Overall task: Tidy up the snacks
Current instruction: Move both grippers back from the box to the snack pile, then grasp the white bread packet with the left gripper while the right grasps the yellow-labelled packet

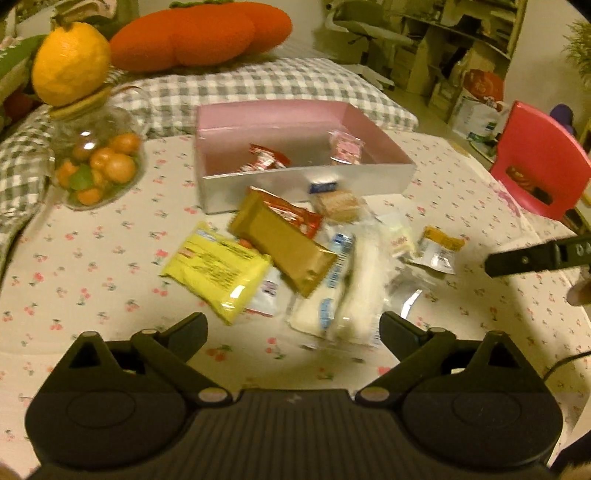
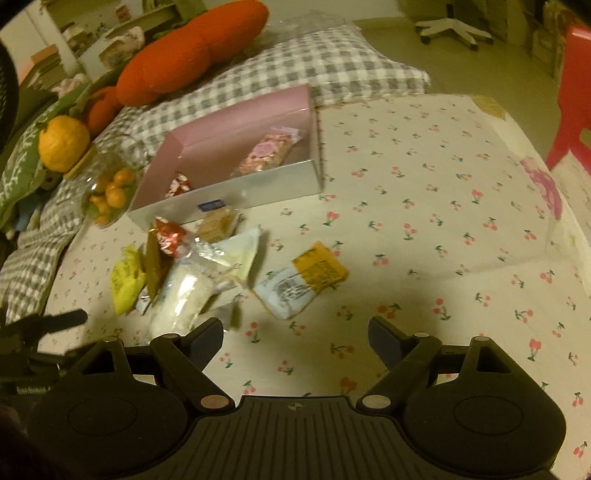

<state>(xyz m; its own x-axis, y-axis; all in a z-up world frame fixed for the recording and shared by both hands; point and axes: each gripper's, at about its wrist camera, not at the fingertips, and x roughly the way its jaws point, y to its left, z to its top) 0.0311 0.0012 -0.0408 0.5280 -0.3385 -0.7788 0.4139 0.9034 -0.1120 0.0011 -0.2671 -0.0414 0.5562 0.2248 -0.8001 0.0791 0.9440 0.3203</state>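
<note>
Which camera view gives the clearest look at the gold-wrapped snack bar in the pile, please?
The left wrist view: the gold-wrapped bar lies face-up on top of the pile, its whole length visible. In the right wrist view the same bar appears only as a thin, edge-on sliver between the yellow packet and the red wrapper.

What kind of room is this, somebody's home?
Probably a lived-in home room, perhaps a bedroom or living space: a table under a cherry-print cloth, a checked cushion and an orange plush pillow beside it, cluttered shelves behind.
</note>
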